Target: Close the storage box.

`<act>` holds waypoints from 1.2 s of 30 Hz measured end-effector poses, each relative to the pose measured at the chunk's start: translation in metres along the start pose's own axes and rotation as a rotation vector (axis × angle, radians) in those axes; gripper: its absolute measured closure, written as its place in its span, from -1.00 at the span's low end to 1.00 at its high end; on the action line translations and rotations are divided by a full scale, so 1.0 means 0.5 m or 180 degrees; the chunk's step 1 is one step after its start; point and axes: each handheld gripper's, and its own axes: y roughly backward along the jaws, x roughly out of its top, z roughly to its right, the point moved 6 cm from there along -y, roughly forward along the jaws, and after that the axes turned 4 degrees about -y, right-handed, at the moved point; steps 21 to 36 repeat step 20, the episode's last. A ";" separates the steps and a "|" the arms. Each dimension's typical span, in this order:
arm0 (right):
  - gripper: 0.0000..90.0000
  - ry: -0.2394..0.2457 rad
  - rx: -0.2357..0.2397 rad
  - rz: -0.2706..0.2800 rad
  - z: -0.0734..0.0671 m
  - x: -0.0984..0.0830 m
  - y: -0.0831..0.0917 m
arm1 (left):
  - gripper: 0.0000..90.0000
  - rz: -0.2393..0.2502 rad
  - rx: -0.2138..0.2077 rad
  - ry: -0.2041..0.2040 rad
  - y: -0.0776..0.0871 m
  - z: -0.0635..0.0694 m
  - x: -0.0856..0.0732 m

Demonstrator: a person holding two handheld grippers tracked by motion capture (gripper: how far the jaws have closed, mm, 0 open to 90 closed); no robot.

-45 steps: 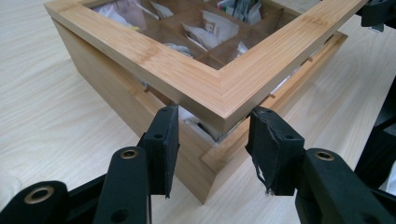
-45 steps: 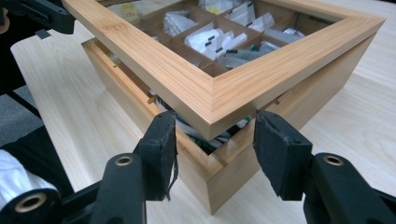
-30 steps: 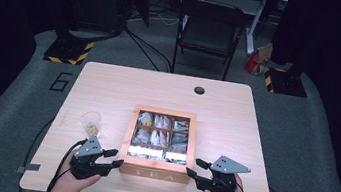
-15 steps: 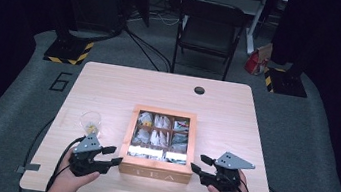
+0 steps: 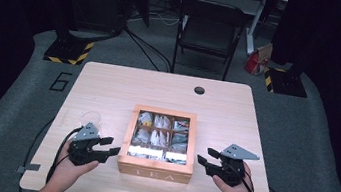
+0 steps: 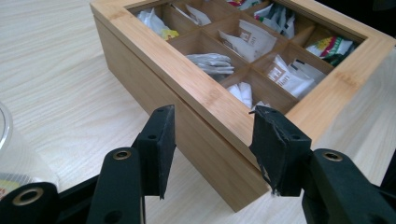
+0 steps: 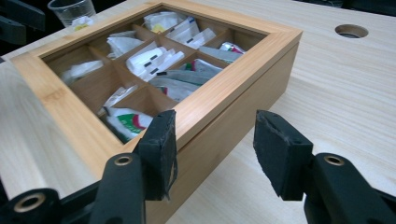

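A big number 6 (image 5: 61, 81) is painted on the floor at about 10 o'clock from the table (image 5: 108, 92). A clear plastic cup (image 5: 88, 119) stands at 12 o'clock from the left gripper (image 5: 112, 147), whose jaws are wide apart and hold nothing. In the middle sits a wooden box (image 5: 155, 167) of tea bags (image 5: 158, 137) with TEA on its front. At its 3 o'clock, the right gripper (image 5: 205, 157) gapes wide too, holding nothing.

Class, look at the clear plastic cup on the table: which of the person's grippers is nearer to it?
Left. The left gripper sits just in front of the clear plastic cup, left of the tea box; the right gripper is beyond the box's far side.
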 end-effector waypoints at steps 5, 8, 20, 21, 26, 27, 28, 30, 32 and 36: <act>0.06 -0.0014 -0.0100 -0.0011 0.018 -0.005 -0.012 | 0.08 0.0066 0.0031 0.0030 -0.004 -0.004 0.002; 0.06 -0.0044 -0.0144 -0.0021 0.026 -0.017 -0.017 | 0.08 0.0047 0.0031 0.0021 -0.004 -0.006 -0.003; -0.01 -0.0123 -0.0182 -0.0084 0.043 -0.049 -0.023 | 0.04 0.0029 0.0106 -0.0057 0.001 -0.006 -0.014; -0.01 -0.0123 -0.0182 -0.0084 0.043 -0.049 -0.023 | 0.04 0.0029 0.0106 -0.0057 0.001 -0.006 -0.014; -0.01 -0.0123 -0.0182 -0.0084 0.043 -0.049 -0.023 | 0.04 0.0029 0.0106 -0.0057 0.001 -0.006 -0.014; -0.01 -0.0123 -0.0182 -0.0084 0.043 -0.049 -0.023 | 0.04 0.0029 0.0106 -0.0057 0.001 -0.006 -0.014; -0.01 -0.0123 -0.0182 -0.0084 0.043 -0.049 -0.023 | 0.04 0.0029 0.0106 -0.0057 0.001 -0.006 -0.014; -0.01 -0.0123 -0.0182 -0.0084 0.043 -0.049 -0.023 | 0.04 0.0029 0.0106 -0.0057 0.001 -0.006 -0.014; -0.01 -0.0123 -0.0182 -0.0084 0.043 -0.049 -0.023 | 0.04 0.0029 0.0106 -0.0057 0.001 -0.006 -0.014; -0.01 -0.0123 -0.0182 -0.0084 0.043 -0.049 -0.023 | 0.04 0.0029 0.0106 -0.0057 0.001 -0.006 -0.014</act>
